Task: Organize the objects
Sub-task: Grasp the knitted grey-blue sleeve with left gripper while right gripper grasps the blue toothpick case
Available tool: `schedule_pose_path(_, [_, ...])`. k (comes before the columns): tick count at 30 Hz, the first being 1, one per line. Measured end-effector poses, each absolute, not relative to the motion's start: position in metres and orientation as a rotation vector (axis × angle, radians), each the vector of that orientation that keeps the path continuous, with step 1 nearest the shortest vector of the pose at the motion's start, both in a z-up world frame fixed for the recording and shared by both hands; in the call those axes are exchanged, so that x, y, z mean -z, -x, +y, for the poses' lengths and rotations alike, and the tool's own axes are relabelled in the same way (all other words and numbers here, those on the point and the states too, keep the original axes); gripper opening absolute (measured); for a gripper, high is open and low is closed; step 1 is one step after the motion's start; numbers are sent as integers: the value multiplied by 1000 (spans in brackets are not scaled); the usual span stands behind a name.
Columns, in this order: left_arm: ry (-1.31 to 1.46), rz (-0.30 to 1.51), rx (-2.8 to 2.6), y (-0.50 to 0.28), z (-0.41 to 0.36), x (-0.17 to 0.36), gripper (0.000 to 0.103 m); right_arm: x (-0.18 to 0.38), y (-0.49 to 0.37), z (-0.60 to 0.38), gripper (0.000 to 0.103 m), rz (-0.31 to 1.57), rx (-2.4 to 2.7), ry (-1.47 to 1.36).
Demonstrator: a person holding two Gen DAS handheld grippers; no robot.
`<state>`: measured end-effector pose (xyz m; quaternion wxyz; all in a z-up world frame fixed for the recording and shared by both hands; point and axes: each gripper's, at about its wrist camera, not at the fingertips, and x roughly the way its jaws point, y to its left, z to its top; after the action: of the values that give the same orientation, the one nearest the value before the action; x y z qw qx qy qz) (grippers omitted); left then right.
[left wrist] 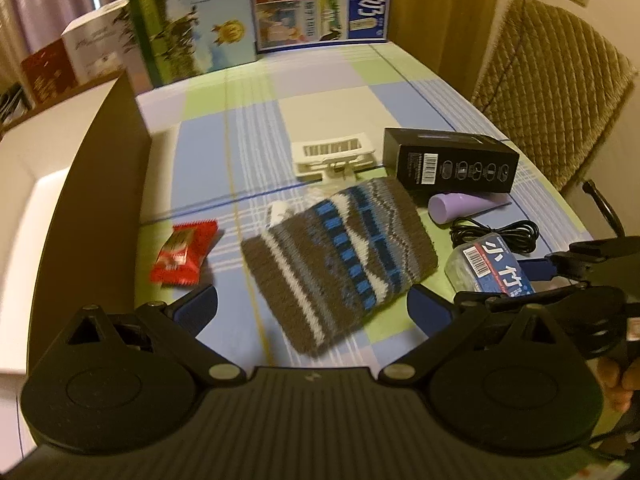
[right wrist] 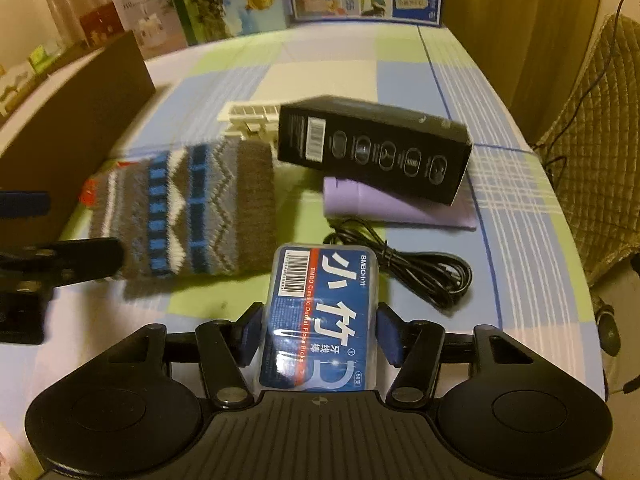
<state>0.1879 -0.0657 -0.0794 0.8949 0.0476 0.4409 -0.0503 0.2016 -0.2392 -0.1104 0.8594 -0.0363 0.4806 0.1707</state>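
Note:
A clear floss-pick box with a blue label (right wrist: 320, 312) sits between the blue pads of my right gripper (right wrist: 318, 332), and both pads press on its sides, low over the checked tablecloth (right wrist: 520, 220). The left wrist view shows that box (left wrist: 488, 268) at the right. My left gripper (left wrist: 312, 300) hangs open over a brown, blue and white knitted pouch (left wrist: 340, 256), with nothing gripped. A red snack packet (left wrist: 184, 256) lies left of the pouch. One of the left gripper's fingers (right wrist: 80, 256) shows beside the pouch (right wrist: 188, 208) in the right wrist view.
Behind the pouch lie a white clip (left wrist: 332, 156), a black carton (left wrist: 452, 160), a purple tube (left wrist: 460, 204) and a coiled black cable (left wrist: 500, 236). A brown cardboard box (left wrist: 100, 160) stands at the left. Printed cartons (left wrist: 320, 0) line the back, and a quilted chair (left wrist: 560, 92) stands right.

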Motion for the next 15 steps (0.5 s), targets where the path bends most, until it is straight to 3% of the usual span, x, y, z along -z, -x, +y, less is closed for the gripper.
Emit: schedule_pose_path(15, [-299,886,306,-238,-92,103,100,69,-202,-290,56,954,-261,-59])
